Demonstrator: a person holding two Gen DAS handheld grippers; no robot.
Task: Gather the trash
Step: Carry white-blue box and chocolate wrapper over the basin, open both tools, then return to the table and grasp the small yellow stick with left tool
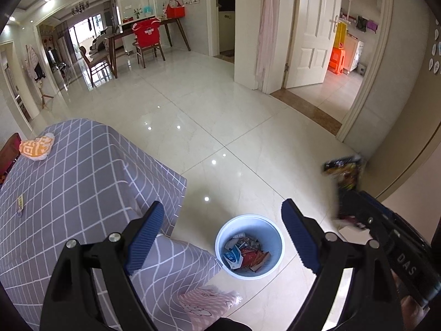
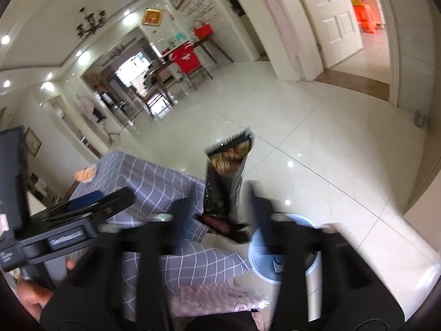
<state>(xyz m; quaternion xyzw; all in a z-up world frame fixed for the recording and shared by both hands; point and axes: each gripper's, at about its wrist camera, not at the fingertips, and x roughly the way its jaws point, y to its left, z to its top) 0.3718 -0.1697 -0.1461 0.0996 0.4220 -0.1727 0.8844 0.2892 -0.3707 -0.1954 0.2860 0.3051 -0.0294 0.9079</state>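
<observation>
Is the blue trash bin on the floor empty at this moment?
No. In the left wrist view the trash bin already holds several crumpled wrappers and small cartons at its bottom.

A dark snack bag (image 2: 226, 182) is seen between the blurred right gripper's (image 2: 220, 209) fingers, above the bin's (image 2: 259, 259) rim.

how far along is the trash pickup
Done: the bin on the floor already holds several wrappers. In hand: the right gripper carries a dark snack bag near it. Left: drop that bag in; an orange-and-white packet waits on the table. The left gripper is open.
</observation>
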